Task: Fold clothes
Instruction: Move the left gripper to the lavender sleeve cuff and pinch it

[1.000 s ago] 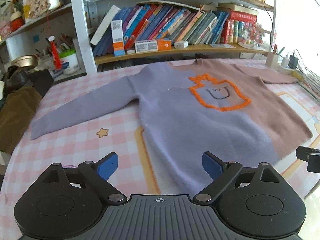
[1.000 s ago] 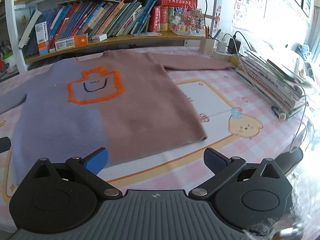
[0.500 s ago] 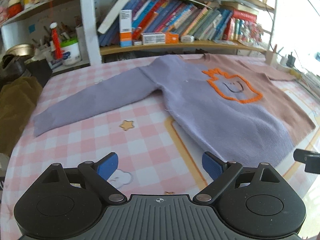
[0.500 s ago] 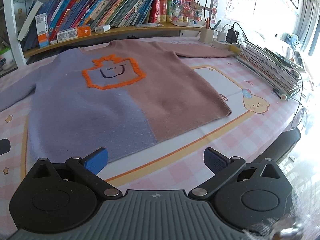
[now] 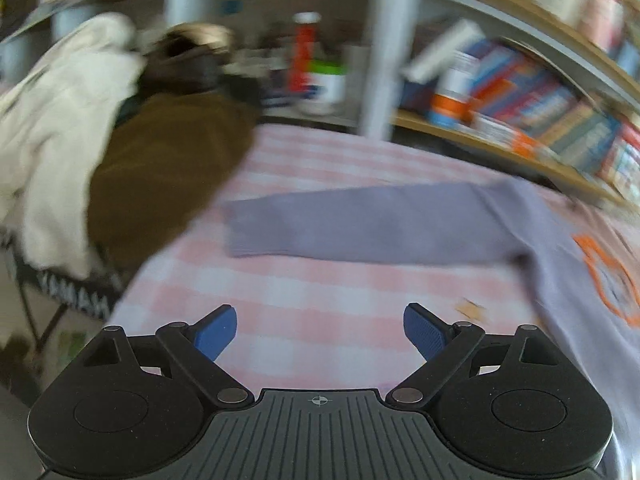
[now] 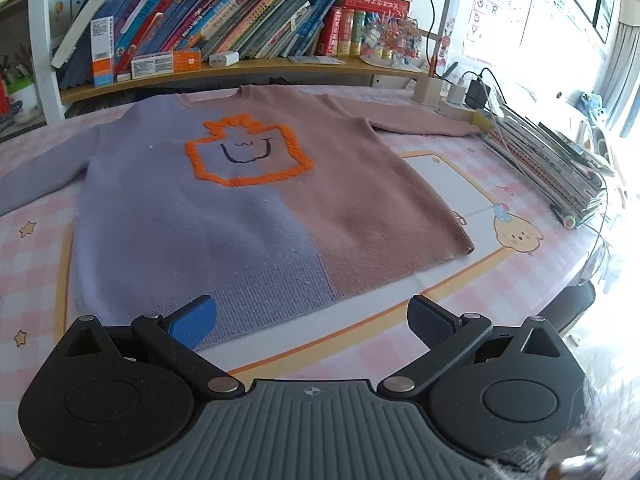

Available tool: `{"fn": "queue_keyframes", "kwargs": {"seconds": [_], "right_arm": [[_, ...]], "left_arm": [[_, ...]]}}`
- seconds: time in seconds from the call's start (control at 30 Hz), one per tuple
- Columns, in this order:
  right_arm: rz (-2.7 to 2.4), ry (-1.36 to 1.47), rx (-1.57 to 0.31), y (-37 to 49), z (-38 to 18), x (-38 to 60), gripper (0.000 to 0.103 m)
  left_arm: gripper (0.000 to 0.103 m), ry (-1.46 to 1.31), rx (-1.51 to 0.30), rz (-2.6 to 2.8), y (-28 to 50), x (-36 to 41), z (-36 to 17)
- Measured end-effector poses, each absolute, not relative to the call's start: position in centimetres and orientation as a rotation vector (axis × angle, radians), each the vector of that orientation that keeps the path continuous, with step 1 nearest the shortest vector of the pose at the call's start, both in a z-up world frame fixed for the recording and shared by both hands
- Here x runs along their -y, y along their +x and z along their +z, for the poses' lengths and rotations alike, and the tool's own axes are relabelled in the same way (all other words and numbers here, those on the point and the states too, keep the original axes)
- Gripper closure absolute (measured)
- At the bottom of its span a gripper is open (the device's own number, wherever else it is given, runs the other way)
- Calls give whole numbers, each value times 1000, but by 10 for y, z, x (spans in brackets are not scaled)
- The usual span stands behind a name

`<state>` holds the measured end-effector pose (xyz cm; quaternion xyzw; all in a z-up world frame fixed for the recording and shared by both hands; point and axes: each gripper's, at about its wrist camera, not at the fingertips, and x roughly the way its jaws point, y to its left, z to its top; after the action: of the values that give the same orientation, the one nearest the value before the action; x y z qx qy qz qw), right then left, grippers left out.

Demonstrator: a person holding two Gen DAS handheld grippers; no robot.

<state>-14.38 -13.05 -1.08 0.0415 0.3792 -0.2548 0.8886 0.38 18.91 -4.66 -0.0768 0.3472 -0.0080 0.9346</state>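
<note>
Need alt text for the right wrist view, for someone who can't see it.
A purple and brown sweater with an orange outlined face lies flat on a pink checked table. The open right gripper hovers at its hem, holding nothing; bookshelves stand behind.

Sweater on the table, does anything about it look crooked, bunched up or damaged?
Nothing stands out. The sweater lies flat and face up on the checked tablecloth, both sleeves spread out to the sides, no bunching or damage visible. Neither tool touches it yet.

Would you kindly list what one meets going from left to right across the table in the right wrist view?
Lilac sleeve → lilac half of the sweater → orange outlined face → brown half of the sweater → chick print → stack of magazines.
</note>
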Motion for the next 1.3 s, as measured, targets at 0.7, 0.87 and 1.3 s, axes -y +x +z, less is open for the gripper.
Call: {"fn": "queue_keyframes", "kwargs": {"seconds": [0.7, 0.87, 1.3], "right_arm": [[-644, 54, -831, -159, -9, 153, 0], [-637, 51, -846, -157, -11, 152, 0], [-641, 51, -858, -154, -12, 153, 0]], "left_arm": [[79, -610, -663, 42, 87, -213, -78], [77, -556, -599, 105, 84, -208, -65], [77, -618, -638, 90, 98, -216, -79]]}}
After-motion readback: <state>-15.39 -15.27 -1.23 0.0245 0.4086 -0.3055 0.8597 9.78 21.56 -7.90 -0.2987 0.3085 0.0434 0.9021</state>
